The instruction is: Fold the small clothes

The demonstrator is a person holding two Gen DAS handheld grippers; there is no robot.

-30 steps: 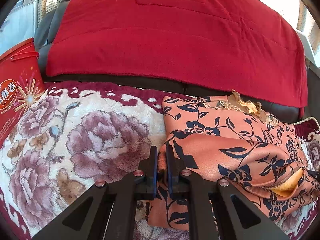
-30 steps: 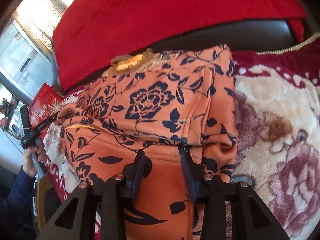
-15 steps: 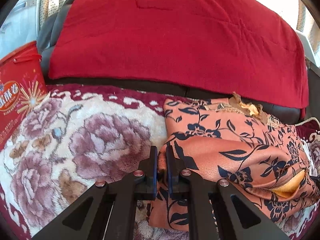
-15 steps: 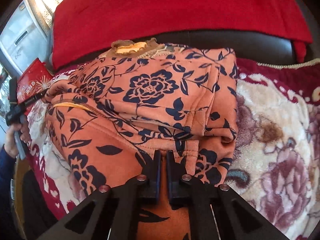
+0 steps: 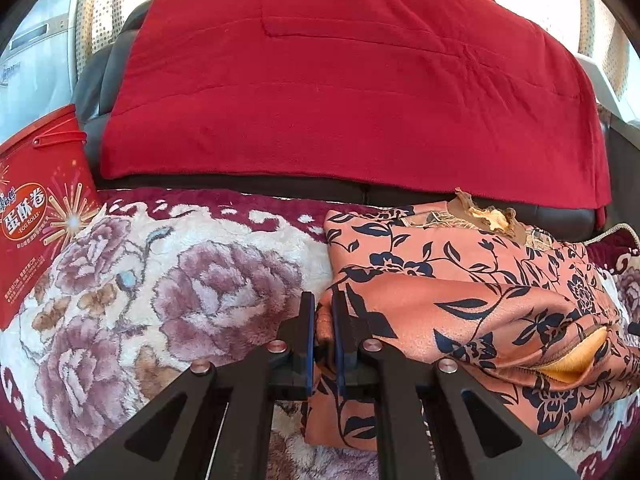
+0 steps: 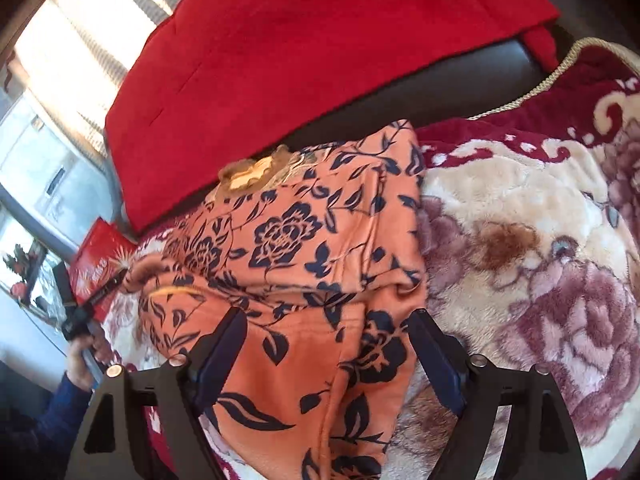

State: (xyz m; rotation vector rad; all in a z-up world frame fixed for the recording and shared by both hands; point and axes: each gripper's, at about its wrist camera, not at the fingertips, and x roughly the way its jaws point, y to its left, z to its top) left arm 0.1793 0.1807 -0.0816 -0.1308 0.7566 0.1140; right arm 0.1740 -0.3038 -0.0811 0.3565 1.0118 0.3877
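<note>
the right gripper (image 6: 326,344) has just let go: its jaws, pinched together on the garment (image 6: 304,264) half a second back, have been opening and now stand wide apart over the near flap, cloth between them but unpressed. the left gripper (image 5: 322,332) stays clamped on a fold at the garment's left edge, as it was 1 second ago. the orange floral garment lies partly folded on the blanket (image 5: 168,288), its collar toward the sofa back and the red throw (image 5: 340,92). the release suggests 1 fold has been laid down and the right side is free to take a new hold. compared with the earlier frames the right view has swung and lifted slightly; the red box (image 5: 38,216) and the garment's shape look unchanged.
</note>
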